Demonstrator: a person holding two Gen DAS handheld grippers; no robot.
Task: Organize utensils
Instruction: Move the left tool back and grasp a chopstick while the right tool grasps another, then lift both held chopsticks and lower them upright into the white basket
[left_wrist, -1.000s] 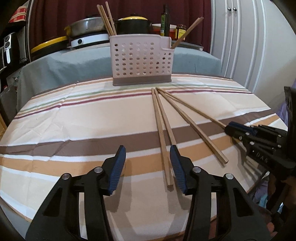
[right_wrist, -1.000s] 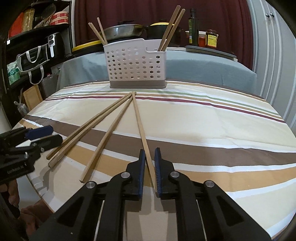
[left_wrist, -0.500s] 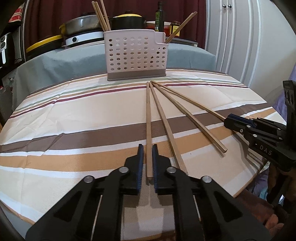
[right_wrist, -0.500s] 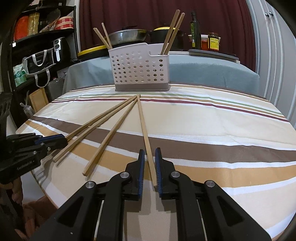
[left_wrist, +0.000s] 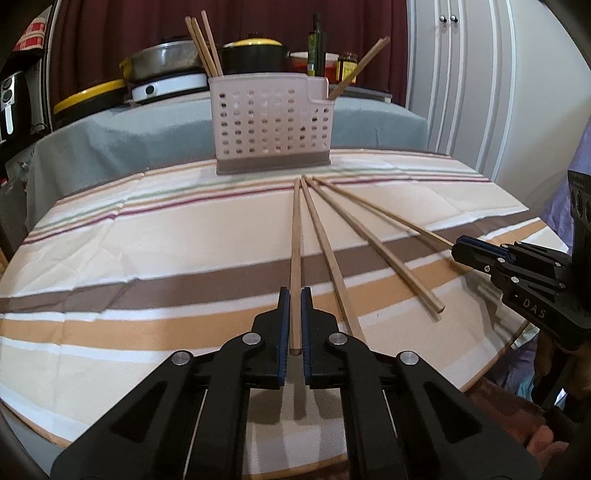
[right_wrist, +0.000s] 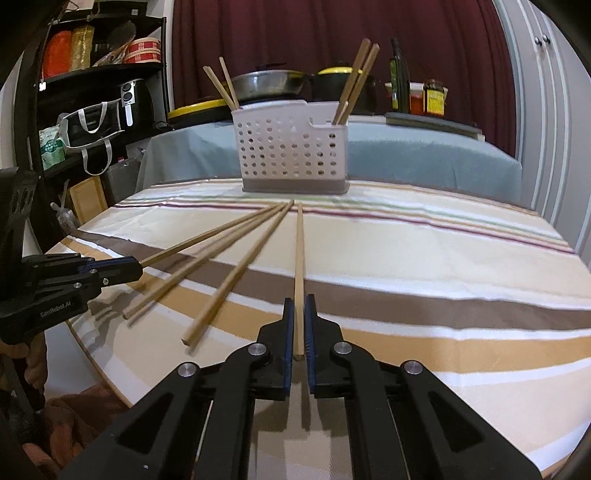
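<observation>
1. The left gripper (left_wrist: 292, 321) has its blue-padded jaws closed on the near end of one long wooden chopstick (left_wrist: 296, 236), the leftmost of the four in the left wrist view; it lies flat on the round table with the striped cloth (left_wrist: 110, 258).
2. The right gripper (right_wrist: 299, 328) has its jaws pinched narrowly on the near end of another wooden chopstick (right_wrist: 299, 251), the rightmost of the four.
3. Two more loose chopsticks (left_wrist: 373, 243) lie between the held ones. All four spread like a fan, and their far tips meet just before the white perforated plastic utensil holder (left_wrist: 271, 122) at the far side of the table.
4. The holder already keeps some chopsticks (left_wrist: 202, 44) upright in its left part and others (right_wrist: 356, 77) in its smaller right part.
5. I judge the step in hand is to lift both held sticks and put them in the holder.
6. To do it well, raise each near end slowly, because the grip is at the very end and the stick can turn between the pads.
7. Keep the far tips away from the loose sticks, then bring them over the rim and lower them straight down
</observation>
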